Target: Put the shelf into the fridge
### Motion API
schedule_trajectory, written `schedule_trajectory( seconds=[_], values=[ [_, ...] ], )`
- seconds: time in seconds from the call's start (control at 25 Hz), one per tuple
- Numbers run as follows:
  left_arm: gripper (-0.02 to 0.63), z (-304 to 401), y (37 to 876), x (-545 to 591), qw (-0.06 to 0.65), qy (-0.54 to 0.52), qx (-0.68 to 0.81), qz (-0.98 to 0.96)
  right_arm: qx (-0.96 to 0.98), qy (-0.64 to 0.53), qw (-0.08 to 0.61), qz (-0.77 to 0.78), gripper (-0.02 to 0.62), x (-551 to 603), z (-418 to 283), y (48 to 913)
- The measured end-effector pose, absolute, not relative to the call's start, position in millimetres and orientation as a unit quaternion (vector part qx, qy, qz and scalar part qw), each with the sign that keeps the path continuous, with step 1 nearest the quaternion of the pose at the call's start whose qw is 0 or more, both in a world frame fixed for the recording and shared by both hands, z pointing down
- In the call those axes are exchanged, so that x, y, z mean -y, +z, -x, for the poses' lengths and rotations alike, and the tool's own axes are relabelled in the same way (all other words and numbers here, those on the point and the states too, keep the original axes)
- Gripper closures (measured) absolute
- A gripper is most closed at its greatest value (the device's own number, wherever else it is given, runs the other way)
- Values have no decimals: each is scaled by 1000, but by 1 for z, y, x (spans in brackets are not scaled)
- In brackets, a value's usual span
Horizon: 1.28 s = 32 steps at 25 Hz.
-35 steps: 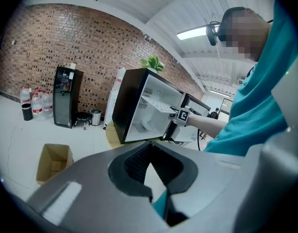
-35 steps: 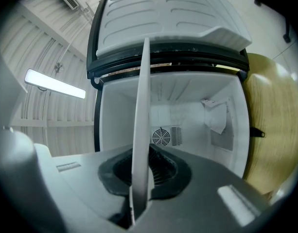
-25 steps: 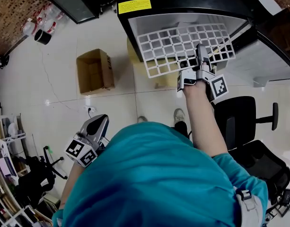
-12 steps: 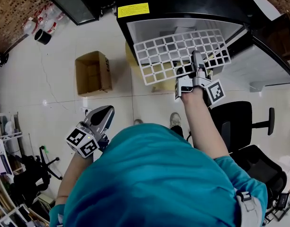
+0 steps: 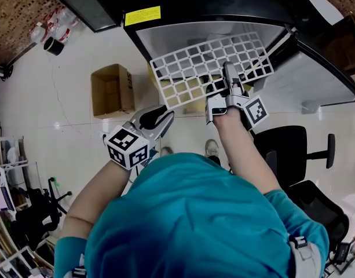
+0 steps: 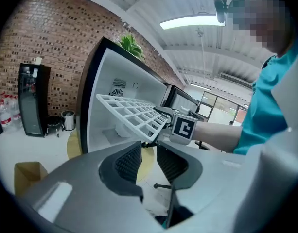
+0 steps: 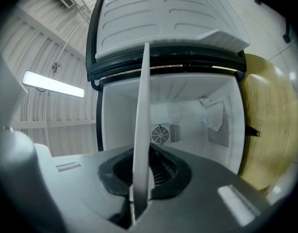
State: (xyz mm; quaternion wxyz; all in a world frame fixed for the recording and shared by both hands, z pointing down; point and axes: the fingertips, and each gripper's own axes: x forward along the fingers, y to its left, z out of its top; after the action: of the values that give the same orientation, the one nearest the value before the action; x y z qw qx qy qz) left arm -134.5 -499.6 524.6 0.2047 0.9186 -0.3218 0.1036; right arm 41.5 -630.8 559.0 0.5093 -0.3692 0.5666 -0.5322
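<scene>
White grid shelf is held roughly level, its long axis running left to right across the open mouth of the fridge, far edge pointing inward. Your right gripper is clamped on its near edge, right of centre. Your left gripper hangs near the shelf's near left corner, jaws slightly apart with nothing between them.

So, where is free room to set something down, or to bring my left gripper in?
Bare floor lies left of the cardboard box. The near left corner of the shelf, beside the open left gripper, is free. It is crowded where the right gripper clamps the shelf, with the office chair nearby.
</scene>
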Motion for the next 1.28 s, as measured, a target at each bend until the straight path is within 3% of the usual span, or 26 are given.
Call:
schedule_trajectory(
  seconds=[0.44, 1.28],
  values=[
    [600, 149, 534, 533, 229, 124, 385, -885, -596, -533, 487, 352, 569, 614, -33, 548],
    [601, 157, 539, 554, 246, 125, 387, -880, -604, -540, 441, 387, 571, 616, -26, 557]
  ],
)
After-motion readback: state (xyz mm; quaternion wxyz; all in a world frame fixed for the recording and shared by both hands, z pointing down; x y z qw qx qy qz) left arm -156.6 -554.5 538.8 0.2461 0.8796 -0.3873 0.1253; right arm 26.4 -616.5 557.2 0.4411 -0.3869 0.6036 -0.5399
